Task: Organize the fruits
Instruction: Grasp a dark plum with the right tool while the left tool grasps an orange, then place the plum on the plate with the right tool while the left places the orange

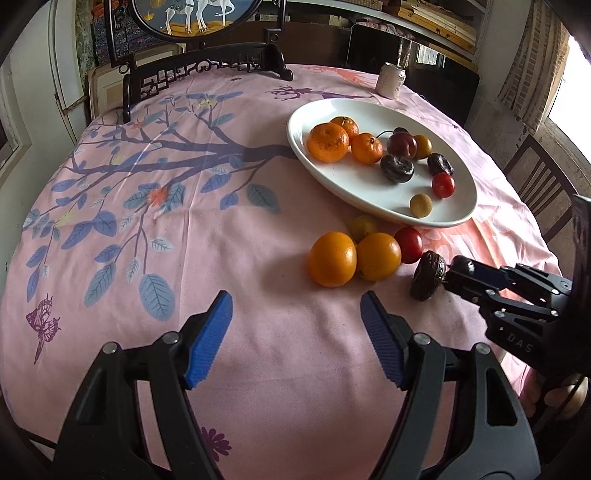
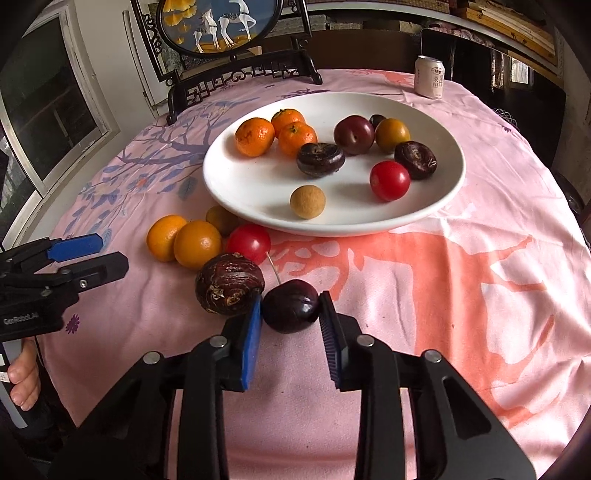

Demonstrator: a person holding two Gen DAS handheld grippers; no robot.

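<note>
A white plate [image 2: 258, 192] holds several fruits: mandarins, plums, dark water chestnuts, a red tomato [image 2: 389, 180] and a longan [image 2: 307, 201]. On the cloth in front of it lie two oranges [image 2: 197, 243], a longan, a red tomato [image 2: 248, 242] and a dark water chestnut [image 2: 229, 283]. My right gripper [image 2: 290, 311] is shut on a dark cherry [image 2: 291, 311] right beside that chestnut; it also shows in the left wrist view [image 1: 456, 275]. My left gripper [image 1: 295, 334] is open and empty, short of the oranges [image 1: 332, 264].
A pink floral cloth [image 1: 184, 221] covers the round table. A drink can [image 2: 428, 76] stands at the far edge. A dark carved stand with a round painting [image 2: 221, 33] is at the back. A wooden chair [image 1: 535, 184] is on the right.
</note>
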